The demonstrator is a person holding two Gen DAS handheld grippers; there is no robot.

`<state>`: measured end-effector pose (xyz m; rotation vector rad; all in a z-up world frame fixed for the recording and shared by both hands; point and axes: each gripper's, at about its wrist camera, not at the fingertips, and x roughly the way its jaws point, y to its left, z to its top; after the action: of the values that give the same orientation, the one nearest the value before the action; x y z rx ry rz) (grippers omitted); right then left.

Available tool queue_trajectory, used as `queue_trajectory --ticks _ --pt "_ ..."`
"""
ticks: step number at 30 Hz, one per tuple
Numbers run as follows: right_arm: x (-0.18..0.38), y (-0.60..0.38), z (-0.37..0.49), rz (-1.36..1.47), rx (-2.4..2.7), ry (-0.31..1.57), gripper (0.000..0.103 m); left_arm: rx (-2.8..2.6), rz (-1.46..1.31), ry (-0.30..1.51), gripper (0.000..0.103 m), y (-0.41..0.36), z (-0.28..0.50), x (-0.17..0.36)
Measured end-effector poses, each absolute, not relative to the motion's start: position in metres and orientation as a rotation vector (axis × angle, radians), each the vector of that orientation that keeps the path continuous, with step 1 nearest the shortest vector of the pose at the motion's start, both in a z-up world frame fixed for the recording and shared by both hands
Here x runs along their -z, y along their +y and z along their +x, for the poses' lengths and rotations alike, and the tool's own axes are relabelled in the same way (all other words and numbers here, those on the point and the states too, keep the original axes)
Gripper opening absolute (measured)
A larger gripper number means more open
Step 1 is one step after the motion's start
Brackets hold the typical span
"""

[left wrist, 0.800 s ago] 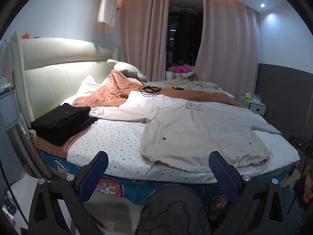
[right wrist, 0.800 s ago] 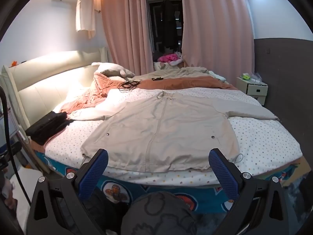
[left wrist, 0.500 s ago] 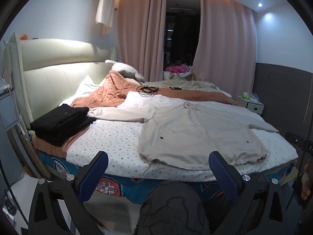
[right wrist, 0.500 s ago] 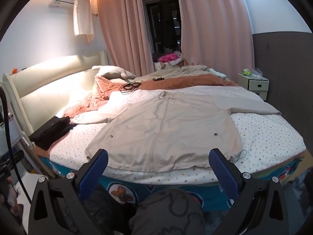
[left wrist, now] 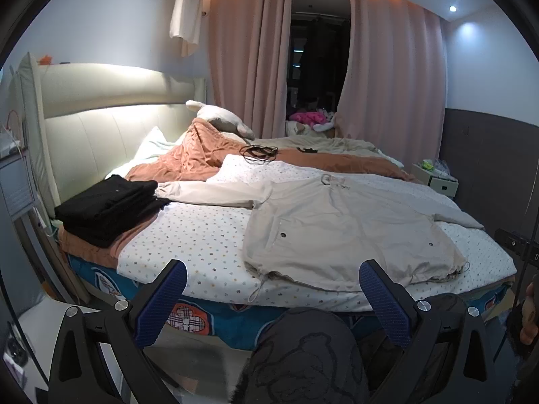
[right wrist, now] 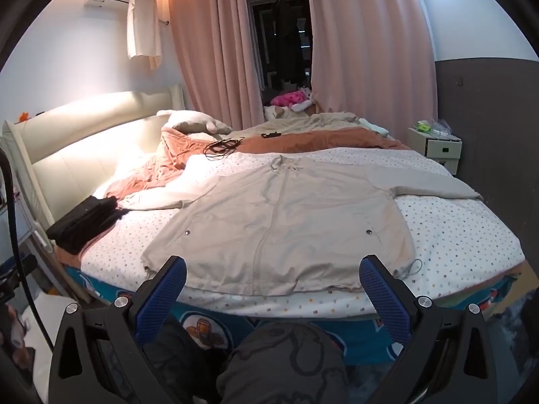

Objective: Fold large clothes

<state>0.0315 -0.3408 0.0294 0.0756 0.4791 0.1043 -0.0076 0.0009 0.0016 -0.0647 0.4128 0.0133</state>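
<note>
A beige zip jacket (left wrist: 340, 232) lies spread flat, front up, on the dotted white sheet of the bed (left wrist: 202, 239), sleeves out to both sides. It also shows in the right wrist view (right wrist: 279, 222), hem toward me. My left gripper (left wrist: 273, 272) is open and empty, held off the bed's near edge, short of the hem's left corner. My right gripper (right wrist: 273, 272) is open and empty, just in front of the hem. A stack of folded black clothes (left wrist: 107, 208) sits at the bed's left corner and shows in the right wrist view (right wrist: 84, 222).
A crumpled orange blanket (left wrist: 202, 161) and black cables (left wrist: 259, 151) lie at the far side of the bed. The padded headboard (left wrist: 101, 128) stands left, a nightstand (right wrist: 434, 148) right. Pink curtains (right wrist: 367, 50) hang behind. My dark-clothed knee (left wrist: 303, 357) is below the grippers.
Both grippers have shifted slightly, dropping a little and edging closer to the bed; the jacket sits higher in both views. The jacket and black stack have not moved.
</note>
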Motion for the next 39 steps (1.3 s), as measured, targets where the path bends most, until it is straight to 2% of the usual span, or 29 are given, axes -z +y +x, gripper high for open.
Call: queue_trajectory --ticks 39 --pt "-0.025 -0.33 0.03 0.064 -0.123 0.485 0.103 -0.025 -0.074 0.395 0.102 0.008 -0.015 -0.001"
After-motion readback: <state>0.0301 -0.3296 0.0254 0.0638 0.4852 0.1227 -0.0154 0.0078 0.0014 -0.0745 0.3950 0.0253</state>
